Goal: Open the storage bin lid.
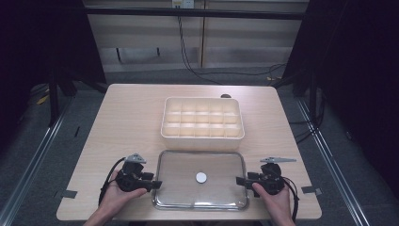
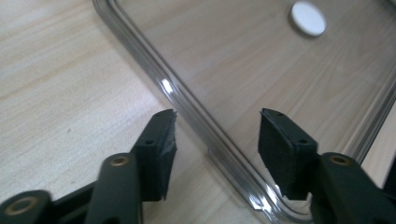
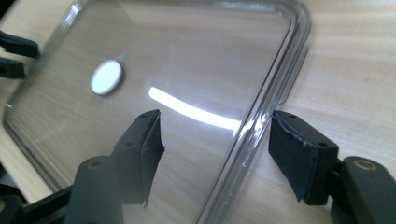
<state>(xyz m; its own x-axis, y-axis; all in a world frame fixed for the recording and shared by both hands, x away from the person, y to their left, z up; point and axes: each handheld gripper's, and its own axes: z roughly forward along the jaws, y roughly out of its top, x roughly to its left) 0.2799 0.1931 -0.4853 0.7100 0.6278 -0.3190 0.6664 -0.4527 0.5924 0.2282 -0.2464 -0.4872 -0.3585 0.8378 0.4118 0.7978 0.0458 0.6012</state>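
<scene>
Lid [image 1: 221, 162], clear and rectangular, is lying flat in the lower middle of the high view on the pale wooden tabletop [image 1: 127, 117], with a small white disc [image 1: 201, 177] sitting at its centre. Just above it in the frame, a cream divided box [image 1: 202, 117] is resting with its rows of small compartments showing.

I am holding my left tongs [image 1: 156, 184] at the lid's left edge, lower left of the frame, and my right tongs [image 1: 240, 180] at its right edge, lower right. In the left gripper view my left tongs [image 2: 217, 140] are gaping wide, one jaw over bare wood and the other over the lid, the rim [image 2: 187, 107] running between them and nothing gripped. In the right gripper view my right tongs [image 3: 215, 149] are spread just as wide, straddling the lid's rim [image 3: 275, 79] without pinching it.
</scene>
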